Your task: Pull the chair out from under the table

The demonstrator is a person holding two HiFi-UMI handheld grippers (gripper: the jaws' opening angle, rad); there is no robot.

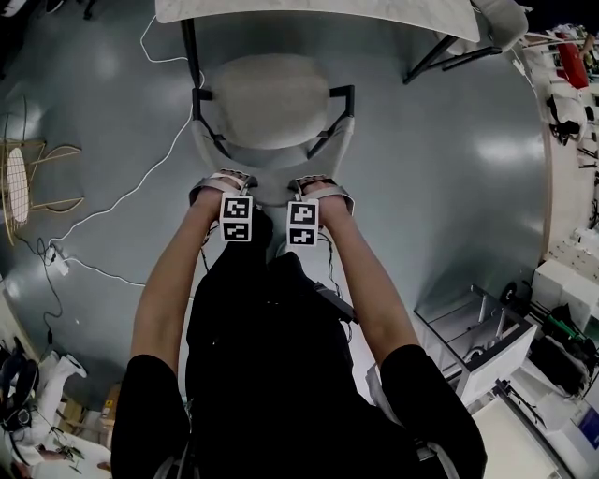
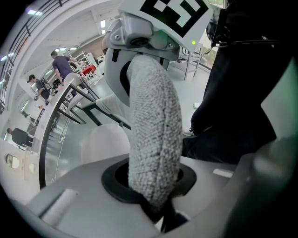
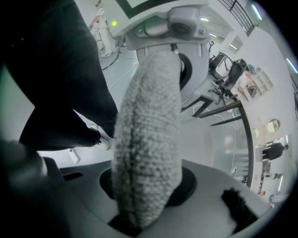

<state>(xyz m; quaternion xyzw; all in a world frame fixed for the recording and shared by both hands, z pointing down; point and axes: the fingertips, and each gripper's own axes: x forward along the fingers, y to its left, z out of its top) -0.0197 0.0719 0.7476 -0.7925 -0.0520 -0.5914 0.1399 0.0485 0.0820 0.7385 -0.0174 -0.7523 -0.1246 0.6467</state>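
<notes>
The chair (image 1: 269, 98) has a round pale seat and black arm frames, and its front lies under the white table (image 1: 318, 14). Its nubbly grey backrest (image 1: 272, 191) curves toward me. My left gripper (image 1: 222, 187) and right gripper (image 1: 321, 190) sit side by side on the backrest's top edge, both pointing steeply down. In the left gripper view the backrest (image 2: 153, 139) fills the gap between the jaws of the left gripper (image 2: 156, 204), which is shut on it. The right gripper (image 3: 139, 209) is likewise shut on the backrest (image 3: 146, 148).
A white cable (image 1: 140, 178) trails over the grey floor left of the chair. A gold wire stool (image 1: 28, 173) stands far left. A white trolley (image 1: 487, 346) and cluttered benches line the right. A second chair (image 1: 487, 28) stands by the table's right end. My legs are directly behind the chair.
</notes>
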